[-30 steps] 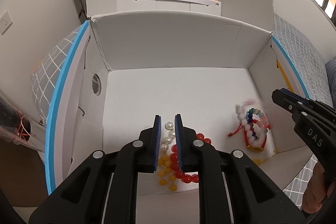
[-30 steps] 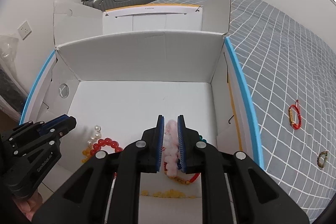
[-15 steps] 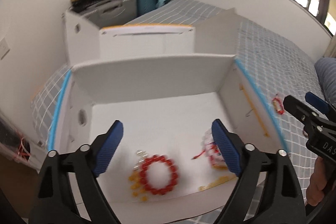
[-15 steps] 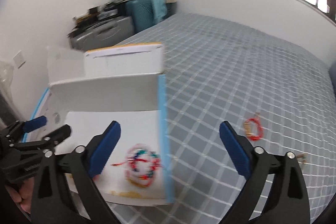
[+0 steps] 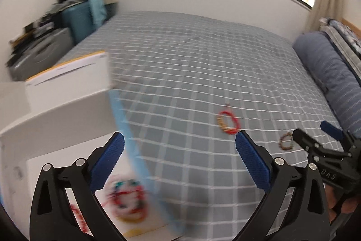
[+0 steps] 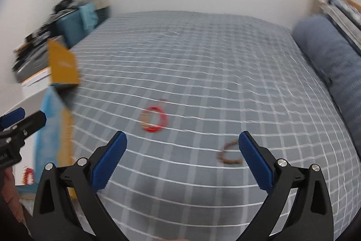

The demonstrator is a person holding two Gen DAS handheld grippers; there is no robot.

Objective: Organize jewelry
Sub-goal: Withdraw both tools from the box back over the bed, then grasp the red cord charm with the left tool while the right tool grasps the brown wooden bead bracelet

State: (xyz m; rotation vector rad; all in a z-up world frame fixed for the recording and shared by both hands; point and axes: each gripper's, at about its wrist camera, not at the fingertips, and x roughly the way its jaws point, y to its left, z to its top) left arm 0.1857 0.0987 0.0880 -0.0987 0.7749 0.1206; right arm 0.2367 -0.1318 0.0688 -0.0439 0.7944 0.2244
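A red bracelet with a gold part [image 5: 227,123] [image 6: 154,119] lies on the grey checked bed. A brown bead bracelet [image 5: 286,141] [image 6: 229,155] lies to its right. My left gripper [image 5: 179,164] is open and empty, above the right edge of the white box [image 5: 67,110]. Inside the box lie a blurred multicoloured bracelet pile [image 5: 128,198] and red beads [image 5: 77,216]. My right gripper [image 6: 182,162] is open and empty above the bed, short of both loose bracelets; it also shows in the left wrist view [image 5: 325,150].
The box has a blue-edged side flap [image 5: 135,164] [image 6: 48,128] and an orange flap [image 6: 63,67]. A blue-grey pillow [image 6: 334,60] lies at the right of the bed. Suitcases [image 5: 74,17] are stacked by the far left wall.
Both grippers opened and let their bracelets fall into the box. Both then swung right, from over the box to the bed with the loose bracelets.
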